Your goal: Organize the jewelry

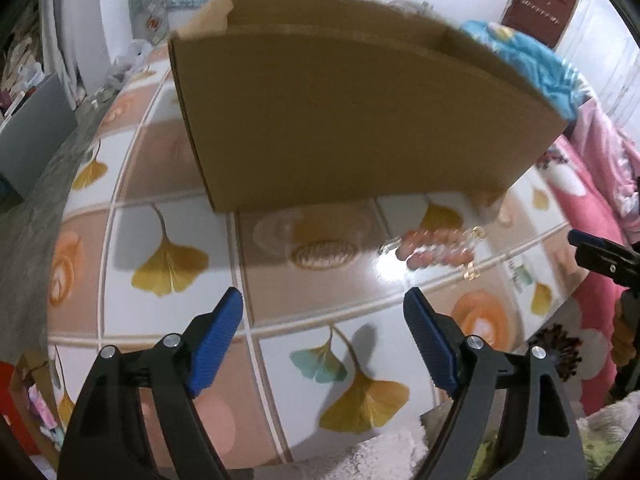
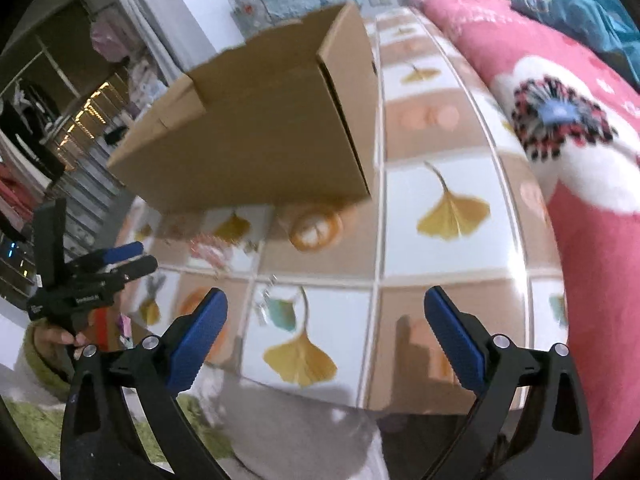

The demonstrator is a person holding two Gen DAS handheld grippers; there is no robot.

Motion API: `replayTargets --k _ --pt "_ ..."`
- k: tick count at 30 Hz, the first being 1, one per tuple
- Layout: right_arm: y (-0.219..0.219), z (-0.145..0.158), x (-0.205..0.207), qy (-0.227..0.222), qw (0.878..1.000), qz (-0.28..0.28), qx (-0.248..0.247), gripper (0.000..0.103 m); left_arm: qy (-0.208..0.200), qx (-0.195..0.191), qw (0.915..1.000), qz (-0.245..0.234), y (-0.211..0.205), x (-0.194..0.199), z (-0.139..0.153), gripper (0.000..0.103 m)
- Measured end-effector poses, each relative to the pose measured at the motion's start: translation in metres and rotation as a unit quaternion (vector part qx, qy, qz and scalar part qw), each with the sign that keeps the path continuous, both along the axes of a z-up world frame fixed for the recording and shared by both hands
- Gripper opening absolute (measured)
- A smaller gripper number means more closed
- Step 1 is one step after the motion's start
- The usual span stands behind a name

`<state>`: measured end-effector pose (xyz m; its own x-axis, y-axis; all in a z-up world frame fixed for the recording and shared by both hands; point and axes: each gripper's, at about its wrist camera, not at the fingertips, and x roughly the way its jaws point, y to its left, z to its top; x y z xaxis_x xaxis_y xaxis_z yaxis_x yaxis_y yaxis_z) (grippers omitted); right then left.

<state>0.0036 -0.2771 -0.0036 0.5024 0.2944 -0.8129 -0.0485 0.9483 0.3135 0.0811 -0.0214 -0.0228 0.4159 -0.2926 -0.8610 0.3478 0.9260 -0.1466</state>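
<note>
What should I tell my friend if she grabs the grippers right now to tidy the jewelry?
Left gripper: open, holding nothing, above the table.
Right gripper: open, holding nothing, over the table's near edge.
The beaded bracelet lies on the table, just in front of the cardboard box, toward the left gripper's right finger. A small clear piece, too blurred to name, lies nearer the right gripper.
Done: nothing can be seen put away; the box's inside is hidden.
Left: pick up the jewelry and put it away, probably in the box.
</note>
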Motion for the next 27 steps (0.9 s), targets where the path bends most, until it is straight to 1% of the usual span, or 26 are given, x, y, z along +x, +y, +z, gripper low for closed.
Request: replayTargets --k 2,4,7,8,10,12,14,16,17,18,19,21,23,26,27 --pt "-0.001 -0.005 -0.001 0.006 1.000 -0.006 -0.003 0.095 0.000 0.003 1.0000 0.001 -0.002 -0.001 -0.002 0.081" --pt "-0.003 -0.004 -0.002 -0.001 1.000 -0.010 0.000 0.095 -0.008 0.003 1.0000 -0.001 -0.005 -0.004 -0.001 0.081" --pt "-0.001 0.000 -0.002 -0.017 1.000 -0.008 0.024 0.094 -0.026 0.000 0.9996 -0.015 -0.015 -0.008 0.007 0.080" --pt "0.002 0.001 -0.002 -0.022 0.999 -0.004 0.033 0.093 -0.032 -0.003 0.9993 -0.021 -0.019 -0.009 0.010 0.080" --pt "0.009 0.002 0.000 -0.029 0.999 0.002 0.035 0.087 -0.046 -0.007 0.9981 -0.040 -0.029 -0.014 0.016 0.075" --pt "0.017 -0.001 0.002 -0.031 0.999 0.010 0.026 0.078 -0.059 -0.002 0.9963 -0.063 -0.042 -0.019 0.020 0.064" --pt "0.024 -0.004 0.004 -0.032 0.999 0.015 0.018 0.076 -0.072 0.004 0.9936 -0.088 -0.053 -0.024 0.022 0.055" --pt "0.027 -0.007 0.006 -0.028 0.999 0.020 0.019 0.074 -0.086 0.022 0.9889 -0.119 -0.068 -0.029 0.023 0.049" --pt "0.028 -0.010 0.008 -0.025 0.999 0.022 0.022 0.074 -0.090 0.030 0.9866 -0.133 -0.074 -0.031 0.023 0.045" --pt "0.028 -0.011 0.008 -0.023 0.999 0.024 0.024 0.074 -0.091 0.039 0.9838 -0.150 -0.081 -0.032 0.021 0.039" --pt "0.029 -0.013 0.009 -0.020 0.999 0.026 0.028 0.073 -0.090 0.043 0.9825 -0.157 -0.085 -0.031 0.019 0.036" --pt "0.029 -0.016 0.011 -0.015 0.999 0.029 0.032 0.073 -0.090 0.057 0.9794 -0.171 -0.093 -0.029 0.016 0.026" --pt "0.029 -0.017 0.011 -0.017 0.999 0.033 0.033 0.073 -0.094 0.071 0.9754 -0.186 -0.100 -0.027 0.014 0.023" --pt "0.029 -0.017 0.012 -0.017 0.999 0.037 0.036 0.073 -0.097 0.093 0.9692 -0.206 -0.105 -0.027 0.011 0.023" --pt "0.028 -0.017 0.013 -0.017 0.998 0.038 0.038 0.073 -0.096 0.102 0.9654 -0.220 -0.107 -0.027 0.010 0.023"
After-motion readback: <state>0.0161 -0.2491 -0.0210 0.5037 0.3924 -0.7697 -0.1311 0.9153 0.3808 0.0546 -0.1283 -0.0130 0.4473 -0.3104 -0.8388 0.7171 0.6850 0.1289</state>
